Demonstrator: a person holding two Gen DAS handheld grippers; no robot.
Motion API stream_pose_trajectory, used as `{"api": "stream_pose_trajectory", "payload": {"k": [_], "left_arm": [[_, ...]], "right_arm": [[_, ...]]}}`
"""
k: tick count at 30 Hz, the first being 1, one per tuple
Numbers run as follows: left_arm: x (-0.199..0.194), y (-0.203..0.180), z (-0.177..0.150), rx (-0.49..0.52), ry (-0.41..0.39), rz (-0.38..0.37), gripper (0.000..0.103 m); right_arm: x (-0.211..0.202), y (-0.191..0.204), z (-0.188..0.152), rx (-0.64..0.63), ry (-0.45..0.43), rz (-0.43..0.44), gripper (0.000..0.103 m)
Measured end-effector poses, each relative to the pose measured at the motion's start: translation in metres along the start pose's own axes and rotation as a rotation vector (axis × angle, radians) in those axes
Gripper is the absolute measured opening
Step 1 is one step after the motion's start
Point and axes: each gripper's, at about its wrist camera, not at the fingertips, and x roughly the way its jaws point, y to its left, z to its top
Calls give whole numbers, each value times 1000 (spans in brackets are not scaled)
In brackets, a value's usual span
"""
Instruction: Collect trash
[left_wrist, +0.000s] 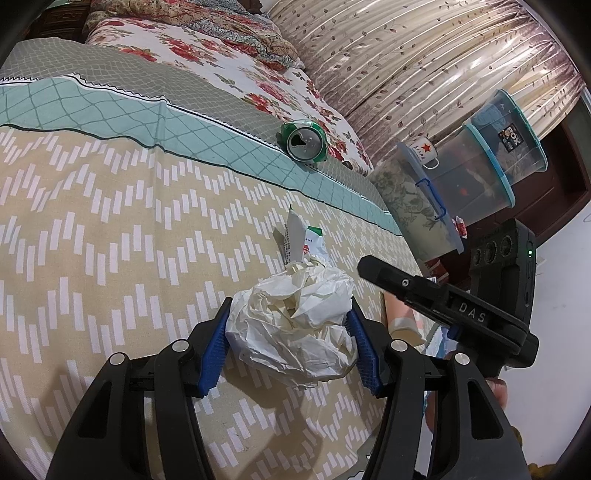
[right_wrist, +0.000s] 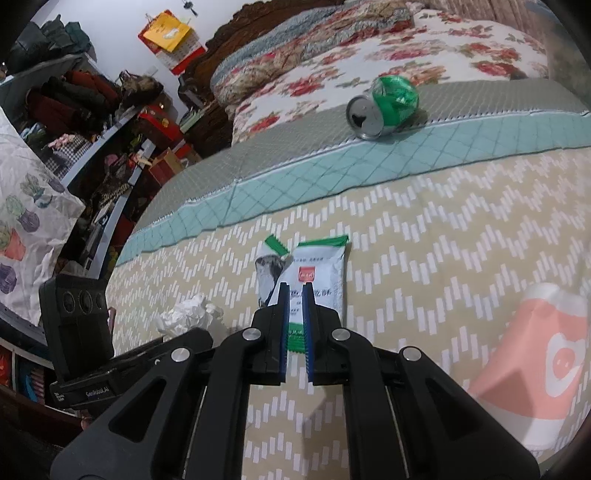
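My left gripper (left_wrist: 291, 334) is shut on a crumpled white paper ball (left_wrist: 295, 325), its blue pads pressing both sides just above the bedspread (left_wrist: 110, 258). In the right wrist view the same paper ball (right_wrist: 188, 317) shows at the lower left. A white and green snack wrapper (right_wrist: 321, 273) lies flat on the bedspread, and my right gripper (right_wrist: 296, 290) hovers over its middle with only a thin slit between the pads and nothing pinched. A crushed green can (right_wrist: 384, 105) lies on its side farther back on the teal quilt band. In the left wrist view the can (left_wrist: 304, 142) sits beyond the wrapper (left_wrist: 301, 236).
A pink and white soft pack (right_wrist: 535, 369) lies on the bed at the right. Stacked clear plastic tubs (left_wrist: 491, 158) and a white mug (left_wrist: 423, 149) stand past the bed's edge. Cluttered shelves (right_wrist: 92, 122) line the left side. Floral bedding (right_wrist: 406, 48) is piled at the back.
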Motion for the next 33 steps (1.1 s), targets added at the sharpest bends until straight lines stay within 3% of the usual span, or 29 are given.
{"api": "stream_pose_trajectory", "payload": {"k": [2, 3, 5, 6, 8, 20, 33], "left_arm": [[0, 0, 0, 0, 0, 0, 56], [0, 0, 0, 0, 0, 0, 56], [0, 0, 0, 0, 0, 0, 56], [0, 1, 0, -1, -1, 0, 56], [0, 1, 0, -1, 0, -1, 56], [-3, 0, 2, -10, -8, -9, 56], [-5, 0, 1, -10, -8, -9, 56]], "right_arm": [[1, 3, -2, 1, 5, 11, 13], [1, 5, -3, -4, 6, 14, 19], [1, 7, -3, -17, 2, 1, 56], [0, 8, -3, -18, -6, -7, 86], [-4, 13, -4, -31, -63, -18, 86], [23, 34, -4, -201, 9, -199, 83], [31, 29, -9, -193, 44, -219, 83]]}}
